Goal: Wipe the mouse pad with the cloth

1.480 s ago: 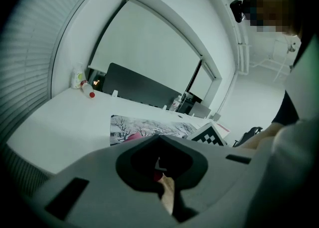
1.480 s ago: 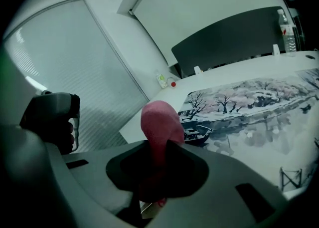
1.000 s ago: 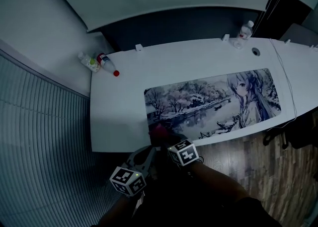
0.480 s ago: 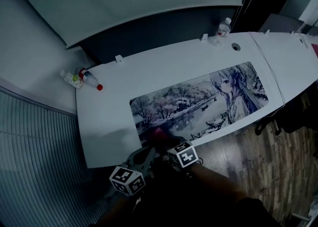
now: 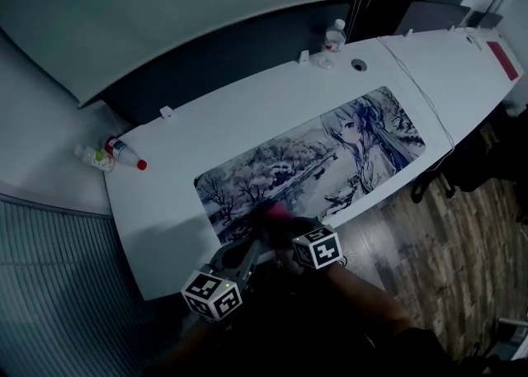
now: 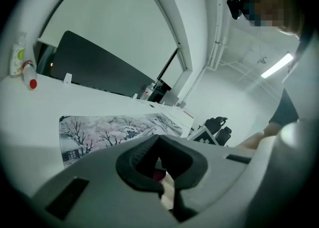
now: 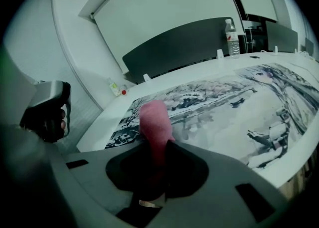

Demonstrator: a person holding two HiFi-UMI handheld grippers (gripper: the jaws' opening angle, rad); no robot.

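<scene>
A long mouse pad (image 5: 313,157) printed with a snowy scene and an anime girl lies along the white table (image 5: 165,210). At the pad's near left end sits a pink cloth (image 5: 272,210), with my right gripper (image 5: 279,225) shut on it. In the right gripper view the cloth (image 7: 154,124) sticks up from between the shut jaws (image 7: 157,159), over the pad (image 7: 224,102). My left gripper (image 5: 246,250) hovers just left of the right one, beside the table's near edge, its jaws (image 6: 162,179) shut on nothing. Its view looks along the pad (image 6: 114,129).
Two small bottles (image 5: 107,155) lie at the table's far left corner, and a water bottle (image 5: 333,37) stands at the back edge by a cable hole (image 5: 357,63). A thin cable (image 5: 421,103) crosses the table right of the pad. Wooden floor (image 5: 429,252) lies below.
The head view has swung, so the table now runs more diagonally and sits further left. Both grippers stay at the pad's near left end, with the cloth still held.
</scene>
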